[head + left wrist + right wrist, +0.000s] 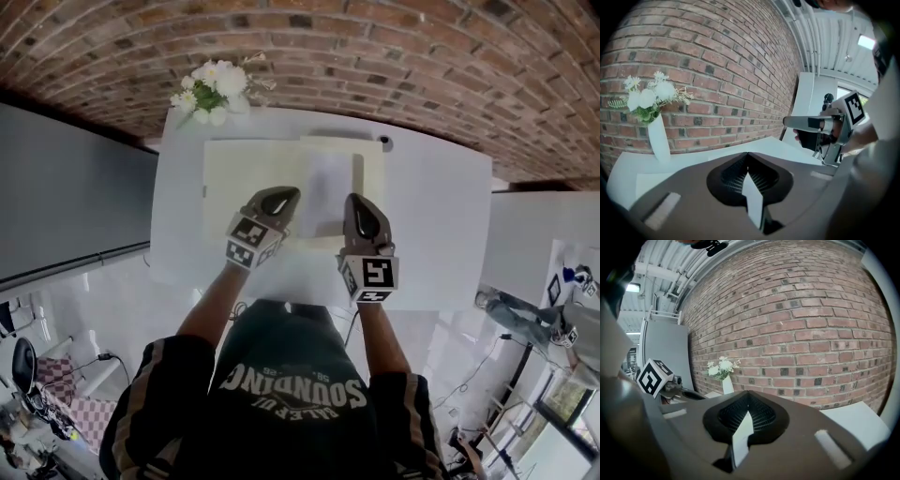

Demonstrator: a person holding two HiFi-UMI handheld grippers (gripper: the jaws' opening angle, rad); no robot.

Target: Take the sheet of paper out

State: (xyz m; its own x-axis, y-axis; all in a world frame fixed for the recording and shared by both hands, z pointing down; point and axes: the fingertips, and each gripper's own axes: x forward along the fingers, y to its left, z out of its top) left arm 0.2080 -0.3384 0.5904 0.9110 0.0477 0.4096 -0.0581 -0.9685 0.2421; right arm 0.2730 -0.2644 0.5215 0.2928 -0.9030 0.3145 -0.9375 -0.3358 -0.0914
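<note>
Sheet of paper [327, 192] lies flat and white on the right half of an open cream folder [246, 178], near the middle of the white bench [441, 220]. Its long sides run away from me, and its near edge sits close to the folder's near edge.

My left gripper [287, 193] is over the folder's left half with its tip just beside the sheet's left edge. Its jaws are pressed fully together with nothing between them; its own view shows only the two dark ribbed pads meeting at the tip. My right gripper [354, 200] is at the sheet's right edge, jaws likewise closed tight and empty. From above I cannot tell whether either tip touches the paper or the folder.

Both grippers point away from me toward the brick wall [375, 56]. At the far left corner of the bench, against that wall, stands a white vase of white flowers [214, 89]. A small dark round object [383, 141] sits just beyond the folder's far right corner.
</note>
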